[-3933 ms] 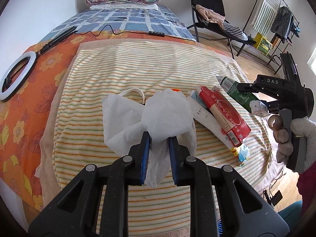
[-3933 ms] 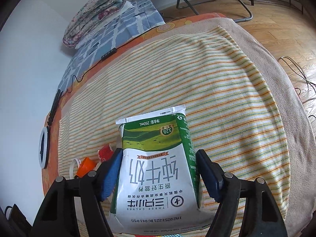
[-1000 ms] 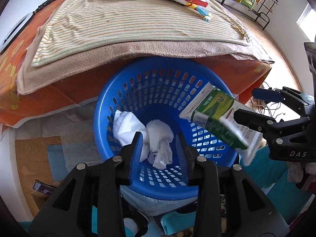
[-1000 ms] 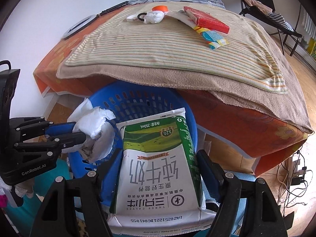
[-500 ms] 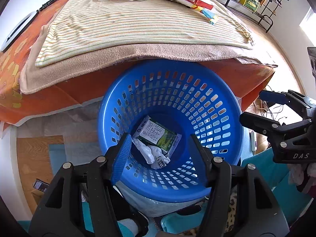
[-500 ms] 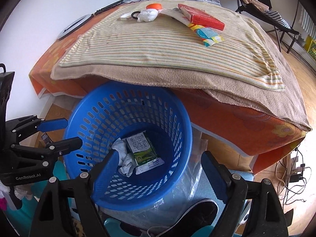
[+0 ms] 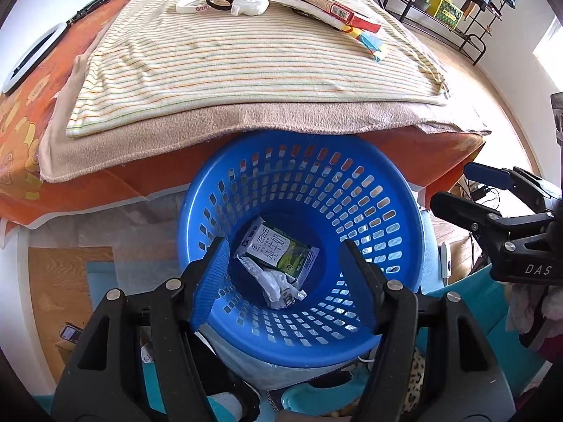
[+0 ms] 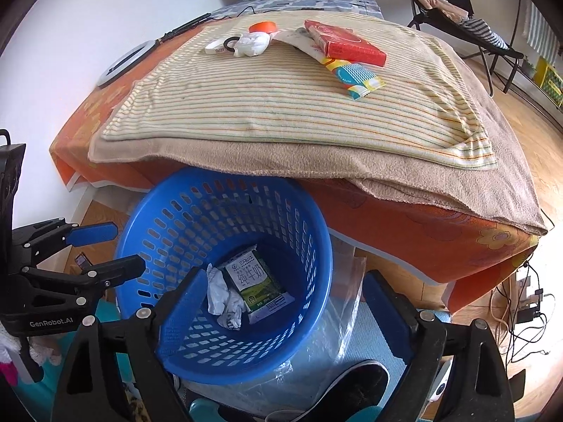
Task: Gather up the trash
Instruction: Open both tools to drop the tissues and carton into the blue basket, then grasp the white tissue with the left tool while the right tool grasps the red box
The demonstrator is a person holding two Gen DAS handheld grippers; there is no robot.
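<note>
Trash released a second ago now lies in the blue basket (image 7: 404, 211): the milk carton (image 7: 278, 249) and crumpled tissue (image 7: 278, 286), once gripped, rest on its bottom. Both grippers gape empty, left gripper (image 7: 285, 274) and right gripper (image 8: 281, 302) fingers spread wide above the rim. The carton reads "250mL" earlier; here only Chinese characters show, its long axis running from 10 to 4 o'clock in the left view. "DAS" marks the right gripper, "GenRobot.AI" the left. More litter, including a red box (image 8: 346, 47), stays on the bed (image 8: 281, 105) at 12 o'clock.
</note>
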